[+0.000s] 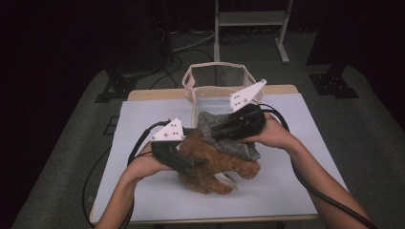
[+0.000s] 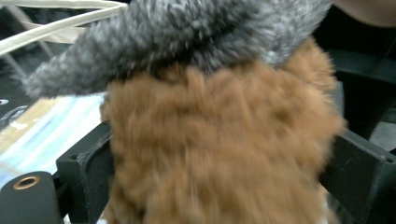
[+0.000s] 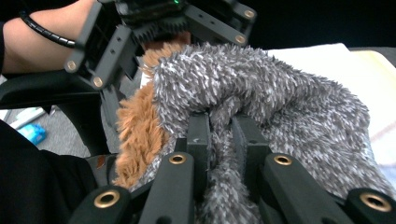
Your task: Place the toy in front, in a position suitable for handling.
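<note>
A brown furry cloth [image 1: 215, 167] lies bunched on the white table top [image 1: 296, 191], with a grey fluffy cloth [image 1: 241, 149] draped over its far side. My left gripper [image 1: 198, 162] reaches in from the left. Its jaws stand wide apart with the brown fur [image 2: 219, 149] between them and the grey cloth [image 2: 177, 32] above it. My right gripper [image 1: 216, 133] comes from the right and is shut on a fold of the grey cloth [image 3: 280, 93], which is pinched between its fingers [image 3: 198, 135]. Brown fur [image 3: 135, 126] shows under the grey one.
A cream-rimmed mesh basket [image 1: 191, 83] stands at the table's far edge, with a translucent box [image 1: 210, 95] right in front of it. A metal stand [image 1: 250, 19] and cables are on the floor behind. Both forearms come in from the bottom.
</note>
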`<action>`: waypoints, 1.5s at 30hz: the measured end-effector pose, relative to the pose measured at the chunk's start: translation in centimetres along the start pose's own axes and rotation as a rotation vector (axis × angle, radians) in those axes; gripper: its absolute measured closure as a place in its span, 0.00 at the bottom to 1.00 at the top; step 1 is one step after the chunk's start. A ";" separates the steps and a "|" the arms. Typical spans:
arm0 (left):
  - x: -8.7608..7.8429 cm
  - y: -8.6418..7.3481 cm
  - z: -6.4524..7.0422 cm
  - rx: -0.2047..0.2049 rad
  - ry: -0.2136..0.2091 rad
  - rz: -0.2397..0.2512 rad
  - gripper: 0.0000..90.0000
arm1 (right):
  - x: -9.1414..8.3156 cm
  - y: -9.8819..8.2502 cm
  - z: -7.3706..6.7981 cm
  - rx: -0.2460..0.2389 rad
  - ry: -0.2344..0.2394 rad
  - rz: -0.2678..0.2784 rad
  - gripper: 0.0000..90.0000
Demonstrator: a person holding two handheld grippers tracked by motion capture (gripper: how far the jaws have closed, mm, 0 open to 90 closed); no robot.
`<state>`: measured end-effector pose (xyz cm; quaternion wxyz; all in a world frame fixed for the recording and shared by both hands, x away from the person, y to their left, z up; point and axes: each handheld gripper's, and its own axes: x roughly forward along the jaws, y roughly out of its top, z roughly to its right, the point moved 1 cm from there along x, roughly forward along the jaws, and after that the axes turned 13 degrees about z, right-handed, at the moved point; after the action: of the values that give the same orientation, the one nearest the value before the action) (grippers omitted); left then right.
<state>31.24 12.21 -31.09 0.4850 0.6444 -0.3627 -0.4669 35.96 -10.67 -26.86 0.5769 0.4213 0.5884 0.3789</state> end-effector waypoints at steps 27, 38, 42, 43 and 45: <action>-1.5 -0.8 -0.9 -0.031 -0.007 0.070 0.47 | -2.5 -1.1 1.5 0.029 -0.066 0.009 0.87; -0.3 -0.2 -1.0 -0.023 0.002 0.053 0.47 | -2.7 -0.9 0.0 0.028 -0.005 0.032 0.87; -0.4 -0.3 -1.0 -0.029 -0.001 0.059 0.47 | -4.5 -3.5 -0.3 0.084 -0.014 0.049 0.87; -0.4 -0.2 -1.0 -0.029 -0.003 0.056 0.47 | -5.1 -4.3 -0.4 0.095 -0.022 0.047 0.87; -0.3 -0.2 -1.0 -0.026 -0.009 0.053 0.47 | -5.9 -5.3 -0.6 0.109 -0.034 0.031 0.87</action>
<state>32.11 12.80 -31.08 0.5039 0.6261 -0.3757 -0.4615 34.97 -18.08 -29.68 0.5572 0.4675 0.5915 0.3479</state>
